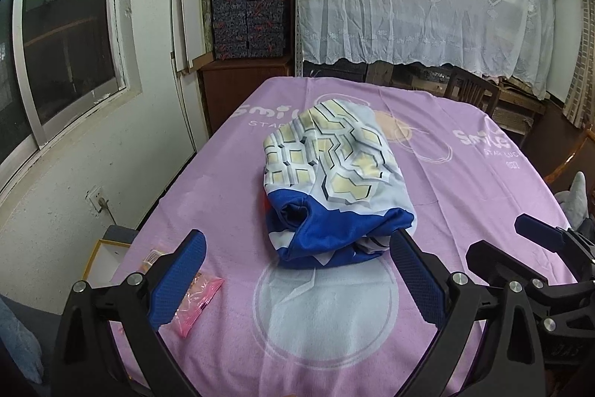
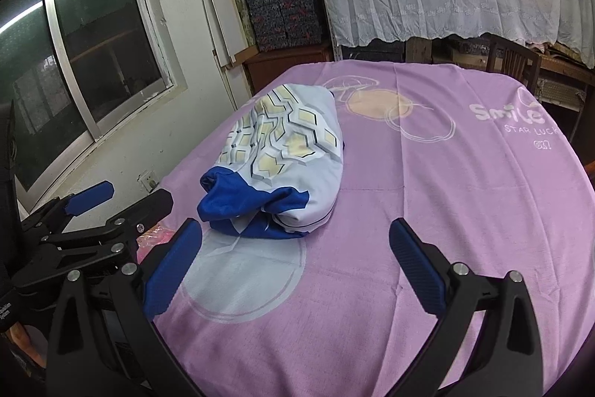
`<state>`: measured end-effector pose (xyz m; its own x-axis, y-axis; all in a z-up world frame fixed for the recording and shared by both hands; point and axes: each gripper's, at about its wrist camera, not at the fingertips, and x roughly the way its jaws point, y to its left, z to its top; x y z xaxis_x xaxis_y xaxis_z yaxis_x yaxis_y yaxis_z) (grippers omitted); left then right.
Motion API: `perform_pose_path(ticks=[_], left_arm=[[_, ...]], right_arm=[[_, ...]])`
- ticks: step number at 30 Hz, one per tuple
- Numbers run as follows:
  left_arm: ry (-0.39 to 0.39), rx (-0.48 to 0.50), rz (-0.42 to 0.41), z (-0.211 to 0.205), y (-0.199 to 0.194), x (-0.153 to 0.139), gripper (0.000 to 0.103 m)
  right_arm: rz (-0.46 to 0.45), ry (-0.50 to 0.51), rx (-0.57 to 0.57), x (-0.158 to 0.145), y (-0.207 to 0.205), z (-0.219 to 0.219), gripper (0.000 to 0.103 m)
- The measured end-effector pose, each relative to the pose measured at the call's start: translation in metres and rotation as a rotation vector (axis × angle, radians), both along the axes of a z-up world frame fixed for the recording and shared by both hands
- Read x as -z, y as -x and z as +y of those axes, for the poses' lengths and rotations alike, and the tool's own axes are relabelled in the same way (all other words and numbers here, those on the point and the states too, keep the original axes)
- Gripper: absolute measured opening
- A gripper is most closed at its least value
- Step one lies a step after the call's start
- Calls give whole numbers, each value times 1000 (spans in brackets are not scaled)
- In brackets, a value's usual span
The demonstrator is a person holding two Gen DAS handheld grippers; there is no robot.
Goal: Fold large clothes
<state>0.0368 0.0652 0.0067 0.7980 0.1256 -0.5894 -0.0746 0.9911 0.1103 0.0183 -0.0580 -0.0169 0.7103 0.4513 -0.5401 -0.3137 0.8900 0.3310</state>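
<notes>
While both sets of fingers sit spread and empty, pink bag (image 1: 197, 300) lies just right of left gripper's (image 1: 297, 281) left finger. Folded garment (image 1: 331, 181) on bench (image 1: 465, 196) ahead of left gripper, ahead-left of right gripper (image 2: 297, 270). Patterned boxes (image 1: 247, 25) stacked by back wall.
</notes>
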Motion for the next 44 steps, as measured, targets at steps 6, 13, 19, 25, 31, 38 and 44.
perform_pose_path(ticks=[6,13,19,25,31,38,44], left_arm=[[7,-5,21,2,-11,7,99],[6,-8,26,3,-12,8,99],[6,-8,26,2,-12,8,99],[14,-4,35,2,-12,9,99],[14,2,31,1,-11,11,99],[-6,-15,24,0,-11,9,99],[-3,-23,18,-1,-9,7,99]], right_arm=[[25,-2,-1,8,-13,1,98],[29,0,-2,9,-16,1,98],[27,0,-2,8,-17,1,98],[27,-1,0,9,-18,1,98],[27,-2,-1,10,-18,1,98],[28,6,4,9,-16,5,98],[31,-1,18,9,-14,6,98]])
